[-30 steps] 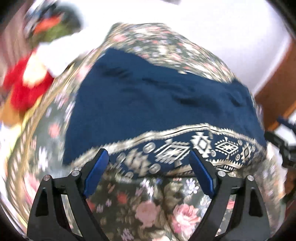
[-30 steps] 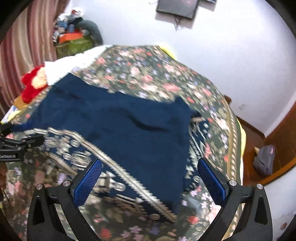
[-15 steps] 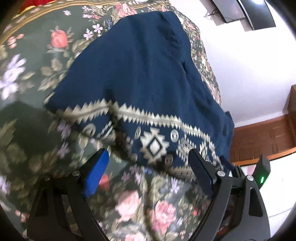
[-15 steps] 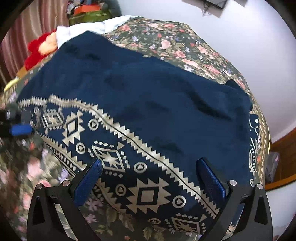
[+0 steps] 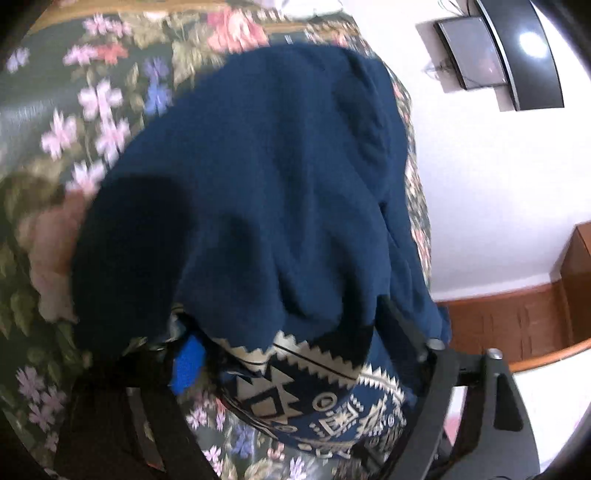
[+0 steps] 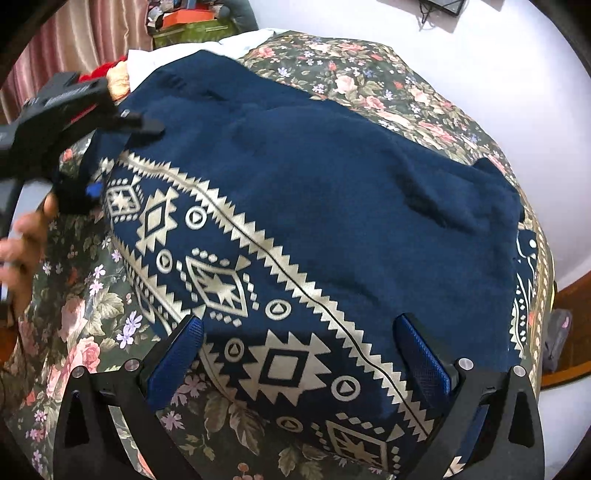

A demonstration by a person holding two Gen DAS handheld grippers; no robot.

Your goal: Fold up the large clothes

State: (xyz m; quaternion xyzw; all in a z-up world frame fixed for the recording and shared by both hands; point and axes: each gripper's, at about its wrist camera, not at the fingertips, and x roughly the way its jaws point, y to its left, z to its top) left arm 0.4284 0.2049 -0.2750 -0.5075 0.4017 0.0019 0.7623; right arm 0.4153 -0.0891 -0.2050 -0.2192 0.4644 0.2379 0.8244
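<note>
A large navy garment (image 6: 332, 177) with a cream geometric border lies spread on a floral bedspread (image 6: 369, 85). My right gripper (image 6: 301, 354) hovers open over the patterned hem near the bed's front, with the cloth below its blue pads (image 6: 177, 354). My left gripper (image 6: 92, 177) is at the garment's left corner, held by a hand (image 6: 22, 240). In the left wrist view the garment (image 5: 277, 166) bunches up between the closing jaws of the left gripper (image 5: 291, 347). One blue pad (image 5: 188, 365) shows; cloth covers the other finger.
A red plush toy (image 6: 103, 70), white bedding and a cluttered pile (image 6: 192, 22) sit at the bed's far left by a curtain (image 6: 92, 33). A wall screen (image 5: 472, 51) and wooden furniture (image 5: 517, 321) lie beyond the bed. A grey bag (image 6: 557, 339) rests on the floor at right.
The left gripper rolled, dropped onto the garment's corner, and its jaws narrowed around bunched cloth. The right gripper sank toward the patterned hem and stayed open.
</note>
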